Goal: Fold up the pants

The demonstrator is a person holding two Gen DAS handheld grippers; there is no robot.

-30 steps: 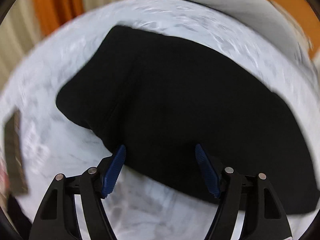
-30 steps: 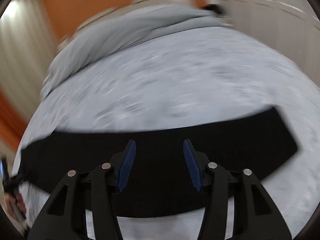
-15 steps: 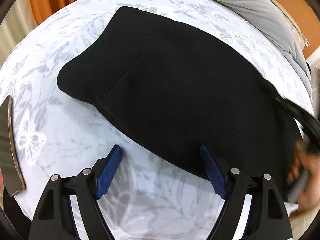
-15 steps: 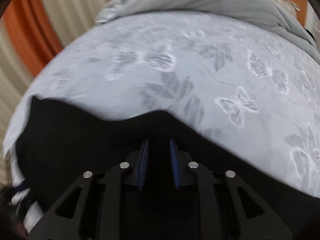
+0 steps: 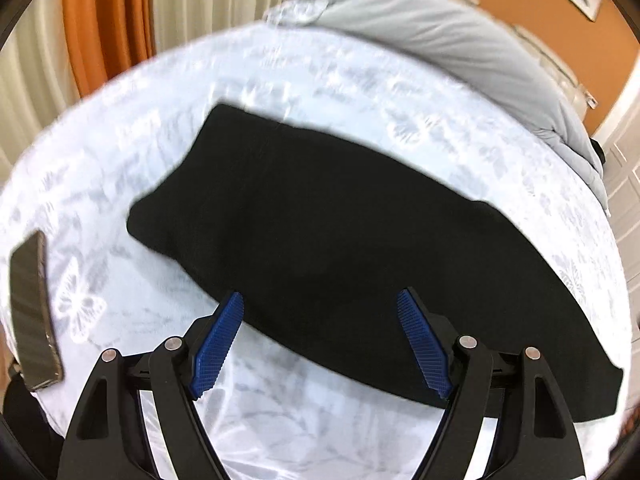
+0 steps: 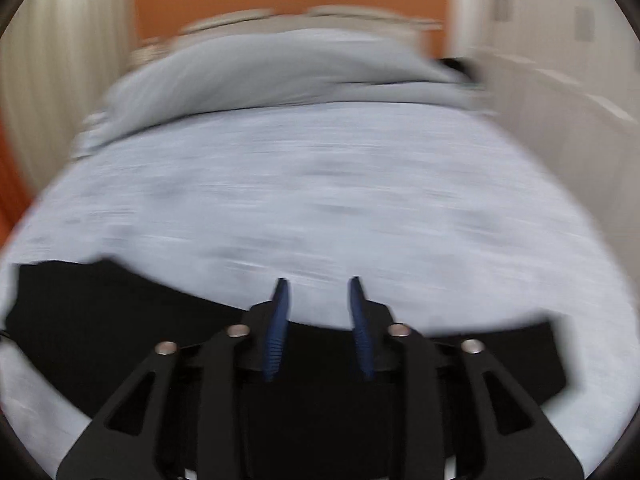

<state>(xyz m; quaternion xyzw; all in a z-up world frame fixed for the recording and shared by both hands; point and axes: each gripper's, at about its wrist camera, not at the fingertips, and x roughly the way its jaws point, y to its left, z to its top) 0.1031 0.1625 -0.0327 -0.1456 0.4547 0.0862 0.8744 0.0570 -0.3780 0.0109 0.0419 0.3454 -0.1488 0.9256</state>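
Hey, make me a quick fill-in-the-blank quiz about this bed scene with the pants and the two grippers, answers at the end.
1. The pants lying on the bedsheet are ____ in color.
2. The left gripper has its jaws wide ____.
3. The pads on the right gripper are ____ in color.
4. The phone lies on the sheet to the ____ of the pants in the left wrist view.

Answers: black; open; blue; left

The black pants are laid flat on the bed as a long folded band, one end rounded, the other square-cut.
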